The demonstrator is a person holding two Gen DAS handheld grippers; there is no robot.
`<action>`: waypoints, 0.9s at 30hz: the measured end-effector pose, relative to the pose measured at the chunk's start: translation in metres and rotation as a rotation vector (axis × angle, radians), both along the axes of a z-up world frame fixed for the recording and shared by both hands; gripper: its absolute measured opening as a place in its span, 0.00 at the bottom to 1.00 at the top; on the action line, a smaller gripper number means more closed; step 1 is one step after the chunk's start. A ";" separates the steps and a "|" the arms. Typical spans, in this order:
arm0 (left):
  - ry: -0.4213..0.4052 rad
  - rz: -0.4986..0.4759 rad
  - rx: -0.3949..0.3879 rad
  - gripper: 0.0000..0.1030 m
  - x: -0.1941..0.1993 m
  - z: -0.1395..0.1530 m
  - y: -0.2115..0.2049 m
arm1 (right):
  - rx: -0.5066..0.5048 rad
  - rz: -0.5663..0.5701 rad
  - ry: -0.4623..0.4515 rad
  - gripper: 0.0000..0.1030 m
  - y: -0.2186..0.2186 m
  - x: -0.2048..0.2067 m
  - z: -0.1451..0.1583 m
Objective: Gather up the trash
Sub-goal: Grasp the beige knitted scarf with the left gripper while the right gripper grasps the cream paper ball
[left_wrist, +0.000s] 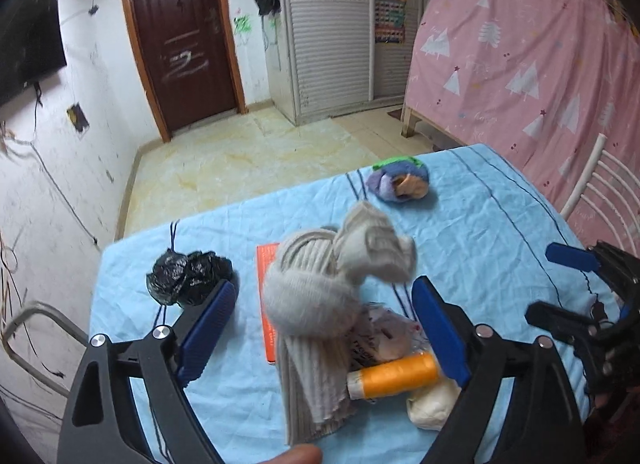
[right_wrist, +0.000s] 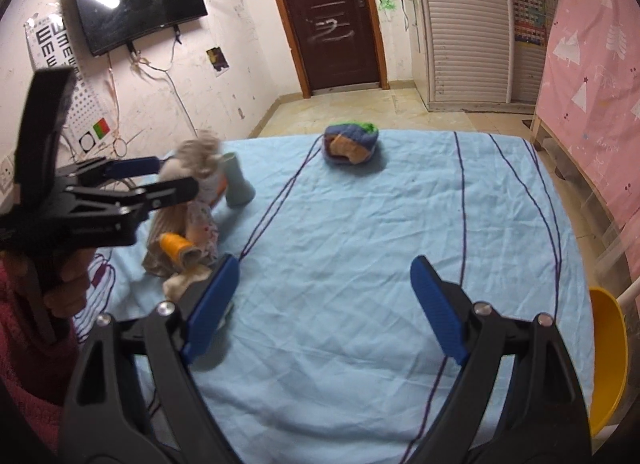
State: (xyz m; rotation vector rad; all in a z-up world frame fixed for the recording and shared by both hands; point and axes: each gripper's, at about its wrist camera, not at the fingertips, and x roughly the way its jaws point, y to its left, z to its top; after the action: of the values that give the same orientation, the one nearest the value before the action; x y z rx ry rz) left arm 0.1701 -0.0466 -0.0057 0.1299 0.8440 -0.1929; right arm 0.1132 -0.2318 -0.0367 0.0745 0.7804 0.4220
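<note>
Between the left gripper's (left_wrist: pixel 324 328) jaws, which stand wide with nothing clamped: a heap of soft goods on the counter (left_wrist: pixel 480 232), which is covered by a light-blue cloth. Nearest, a cream lump (left_wrist: pixel 432 404) just inside the right-hand jaw; an orange thread spool (left_wrist: pixel 394 378) lies on its side beside it, touching a crinkled printed wrapper (left_wrist: pixel 384 338). A ribbed beige cloth (left_wrist: pixel 312 376) runs from near the jaw roots forward and bunches into a motion-blurred grey-white wad (left_wrist: pixel 340 276) at the jaw tips; cannot tell whether it rests on the heap or is lifted. An orange flat card or box (left_wrist: pixel 266 304) lies under the heap. Just outside the left-hand jaw tip, a crumpled black plastic bag (left_wrist: pixel 188 278). Beyond the tips, well apart, a purple-blue-peach yarn ball (left_wrist: pixel 402 184) with green on top, dark yarn strands trailing over the cloth.

Right gripper (right_wrist: pixel 324 304): jaws wide, nothing between them but bare blue cloth and one dark yarn strand (right_wrist: pixel 276 204) passing near the left-hand jaw. Outside the left-hand jaw, the same heap: spool (right_wrist: pixel 176 246), beige cloth, a grey-green cone (right_wrist: pixel 238 182) beside it. Left gripper's arms reach over the heap there. Ahead of the tips, the yarn ball (right_wrist: pixel 352 144). Far right of the right-hand jaw, at the counter's edge, a yellow bowl-like shape (right_wrist: pixel 608 352).

Farther off: tiled floor (left_wrist: pixel 240 156), brown door (right_wrist: pixel 332 16), wall television (right_wrist: pixel 136 0), pink curtain (left_wrist: pixel 520 44).
</note>
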 end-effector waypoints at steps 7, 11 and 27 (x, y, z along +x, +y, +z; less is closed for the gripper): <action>0.063 0.000 -0.055 0.37 0.008 -0.015 0.005 | 0.004 0.044 0.006 0.82 0.012 -0.004 -0.002; 0.057 -0.001 -0.054 0.36 0.005 -0.016 0.005 | 0.009 0.078 0.010 0.88 0.020 -0.007 -0.002; -0.098 0.065 -0.129 0.36 -0.038 0.043 0.041 | -0.016 0.255 0.046 0.88 0.073 -0.028 -0.007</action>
State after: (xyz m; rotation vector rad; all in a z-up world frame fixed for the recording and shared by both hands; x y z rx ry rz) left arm 0.1323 -0.0059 0.0377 -0.0092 0.7353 -0.1781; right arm 0.0854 -0.1588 -0.0436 -0.0314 0.8417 0.6577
